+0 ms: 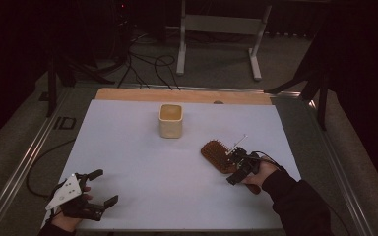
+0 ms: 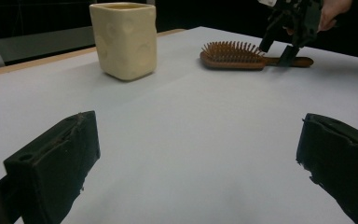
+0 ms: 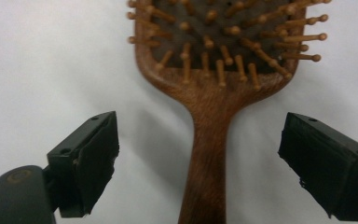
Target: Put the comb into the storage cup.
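Your right gripper (image 3: 198, 163) is hanging with jaws wide apart, straddling the hairbrush (image 3: 214, 93) handle, apparently not touching it; your left gripper (image 1: 101, 189) is gaping too, well away from it.

Looked like a lab or recording studio setup, not anyone's home. The white-topped table (image 1: 142, 196) sat on a metal rail frame (image 1: 24, 162), black cables (image 1: 147, 66) snaked over the grey carpet behind the table, and a white metal stand (image 1: 216, 34) stood farther back amid dark curtains.
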The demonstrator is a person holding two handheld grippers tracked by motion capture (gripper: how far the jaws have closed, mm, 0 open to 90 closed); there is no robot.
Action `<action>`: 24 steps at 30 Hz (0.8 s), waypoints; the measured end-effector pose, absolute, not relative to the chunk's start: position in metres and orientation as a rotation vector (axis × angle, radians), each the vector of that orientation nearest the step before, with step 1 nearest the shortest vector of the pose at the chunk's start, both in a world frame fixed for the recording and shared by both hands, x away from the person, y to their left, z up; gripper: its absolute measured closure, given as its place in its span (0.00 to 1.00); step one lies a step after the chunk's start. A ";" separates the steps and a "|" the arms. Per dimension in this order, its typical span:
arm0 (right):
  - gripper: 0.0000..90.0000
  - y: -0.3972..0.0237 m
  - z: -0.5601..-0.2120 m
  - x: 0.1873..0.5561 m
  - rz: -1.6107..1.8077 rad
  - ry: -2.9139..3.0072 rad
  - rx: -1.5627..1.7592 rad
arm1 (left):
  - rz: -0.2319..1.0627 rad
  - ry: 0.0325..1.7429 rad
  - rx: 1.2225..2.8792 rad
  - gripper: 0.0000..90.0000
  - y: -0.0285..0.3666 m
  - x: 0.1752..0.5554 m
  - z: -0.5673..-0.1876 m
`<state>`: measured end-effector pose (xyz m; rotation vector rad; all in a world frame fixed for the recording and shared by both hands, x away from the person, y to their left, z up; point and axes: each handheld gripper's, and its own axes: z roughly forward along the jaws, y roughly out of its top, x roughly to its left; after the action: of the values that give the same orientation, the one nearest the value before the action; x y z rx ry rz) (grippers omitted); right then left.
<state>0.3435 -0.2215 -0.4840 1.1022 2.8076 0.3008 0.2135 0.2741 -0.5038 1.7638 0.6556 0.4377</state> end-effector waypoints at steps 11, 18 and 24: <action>0.57 -0.218 -0.487 0.348 0.243 2.810 1.152 | 0.435 0.657 1.761 0.00 0.275 0.213 -0.504; 0.65 -0.218 -0.488 0.350 0.217 2.810 1.184 | 0.431 0.656 1.756 0.00 0.275 0.214 -0.504; 0.71 -0.219 -0.489 0.353 0.214 2.810 1.217 | 0.428 0.656 1.753 0.00 0.275 0.213 -0.503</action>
<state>0.3532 -0.2189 -0.4887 1.2168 2.8105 0.2141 0.2133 0.2748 -0.5035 1.7532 0.6556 0.4283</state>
